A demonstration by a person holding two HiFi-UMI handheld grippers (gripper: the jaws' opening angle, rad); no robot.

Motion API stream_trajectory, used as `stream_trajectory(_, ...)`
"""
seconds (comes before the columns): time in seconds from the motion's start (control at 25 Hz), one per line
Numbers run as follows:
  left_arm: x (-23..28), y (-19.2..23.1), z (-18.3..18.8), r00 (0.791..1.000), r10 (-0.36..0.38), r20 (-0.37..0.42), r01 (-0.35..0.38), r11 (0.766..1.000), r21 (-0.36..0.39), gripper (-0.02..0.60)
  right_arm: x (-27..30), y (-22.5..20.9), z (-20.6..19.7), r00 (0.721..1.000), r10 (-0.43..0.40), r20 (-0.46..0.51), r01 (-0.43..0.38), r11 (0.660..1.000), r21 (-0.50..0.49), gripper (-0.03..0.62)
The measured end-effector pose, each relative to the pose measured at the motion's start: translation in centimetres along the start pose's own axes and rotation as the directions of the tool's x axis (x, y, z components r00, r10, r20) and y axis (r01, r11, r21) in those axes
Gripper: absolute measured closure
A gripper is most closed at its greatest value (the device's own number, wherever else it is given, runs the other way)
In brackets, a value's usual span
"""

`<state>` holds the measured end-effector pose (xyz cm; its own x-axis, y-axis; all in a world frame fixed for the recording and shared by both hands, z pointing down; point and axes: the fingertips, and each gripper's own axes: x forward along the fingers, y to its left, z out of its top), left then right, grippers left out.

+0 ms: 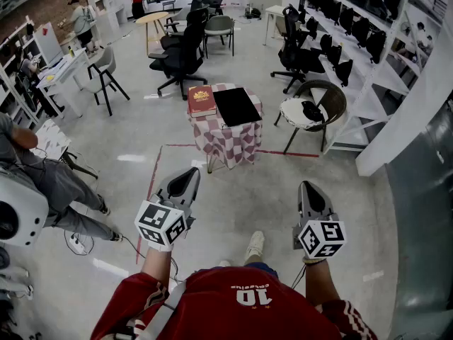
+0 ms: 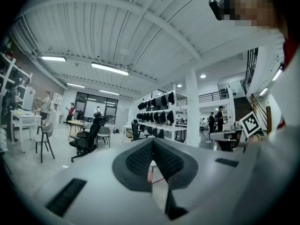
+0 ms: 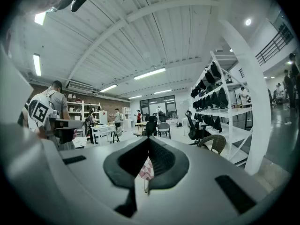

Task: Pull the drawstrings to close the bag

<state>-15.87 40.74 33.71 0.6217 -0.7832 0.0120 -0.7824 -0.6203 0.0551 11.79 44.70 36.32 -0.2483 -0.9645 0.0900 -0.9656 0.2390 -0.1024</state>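
Bag: one flat black rectangle on the right half of a small table, which is draped in a red-and-white checked cloth. Its drawstrings are too small to make out. Just beside it, on the left half, lies one red book, its cover print unreadable.

The table stands well ahead of the two grippers, and neither touches it. A line of red tape runs on the floor behind it, partly hidden by the cloth. One wicker chair stands to the right of the table; the dark thing on its white cushion cannot be identified.

The left gripper and the right gripper are held side by side above the floor. Each carries one marker cube, left and right.

Each gripper's own view shows its jaws pressed together with nothing between them. In the right gripper view a scrap of the checked cloth shows through the slot below the jaws.

The holder's red top fills the lower edge of the head view. One shoe shows; the other foot is hidden. A seated person at the left is cut off by the frame.
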Motion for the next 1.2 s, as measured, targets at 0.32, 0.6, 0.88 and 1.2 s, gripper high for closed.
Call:
stream_trajectory(0.32,-0.1,-0.3,-0.2,1.000,-0.004,0.005,0.004,1.000,0.005,0.581,0.0,0.5,0.1,1.000,0.009,0.003,-0.009,1.000,-0.023,0.580)
stream_trajectory(0.6,0.3,-0.4,-0.6,1.000,-0.020,0.003,0.020,1.000,0.003,0.581,0.2,0.2,0.4,1.000,-0.007,0.011,0.007,0.999,-0.043,0.580)
stream_trajectory(0.88,1.0,-0.3,-0.4,0.999,-0.034,-0.005,0.034,0.999,0.007,0.581,0.3,-0.1,0.8,0.999,-0.036,0.014,0.037,0.995,-0.094,0.580)
stream_trajectory(1.2,2.7,0.6,-1.1,0.999,-0.024,-0.031,0.025,1.000,0.013,0.581,2.0,-1.0,0.7,0.999,-0.020,0.025,0.021,0.997,-0.076,0.580)
